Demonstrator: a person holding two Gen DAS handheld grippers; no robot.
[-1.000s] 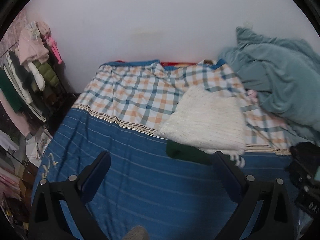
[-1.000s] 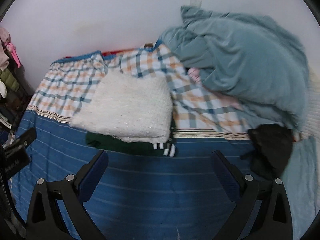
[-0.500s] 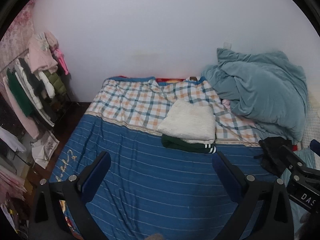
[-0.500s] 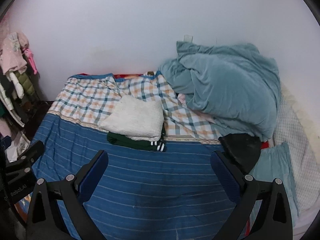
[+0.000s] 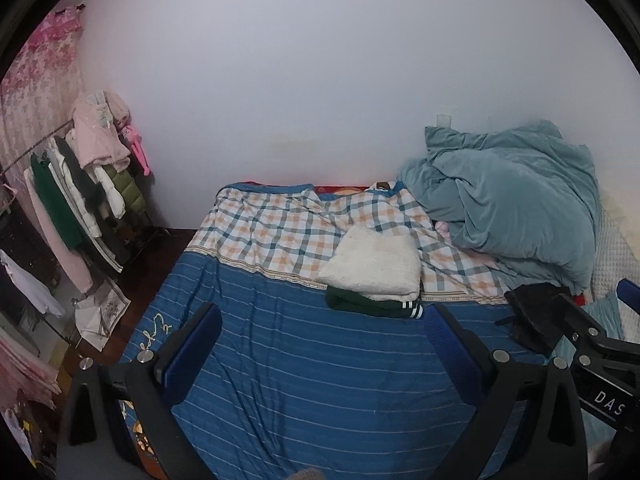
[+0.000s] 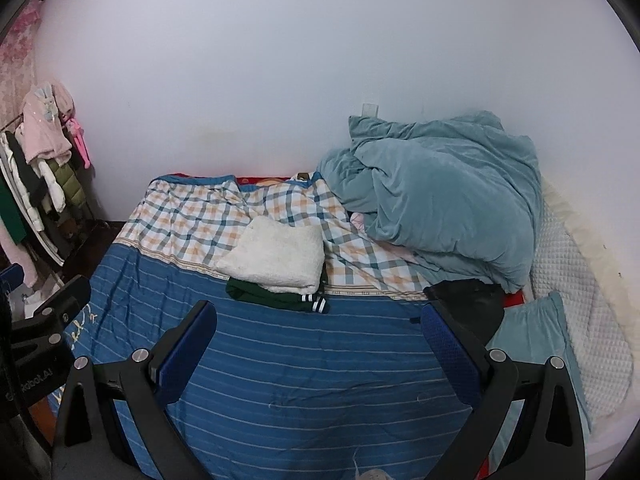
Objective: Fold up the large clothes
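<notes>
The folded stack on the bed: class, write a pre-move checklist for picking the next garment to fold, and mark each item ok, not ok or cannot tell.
1. Left gripper open, nothing between its fingers: ok.
2. Right gripper open, holding nothing: ok.
3. White fluffy garment lies folded on top of the dark green garment: ok.
4. Striped blue area of the bedspread in front of the stack is free for spreading a garment: ok.
5. Next candidate, the black garment beside the teal duvet, is unfolded: ok; what kind of garment it is: cannot tell.
6. Black garment fully visible: not ok, a finger of the right gripper hides part of it.
</notes>
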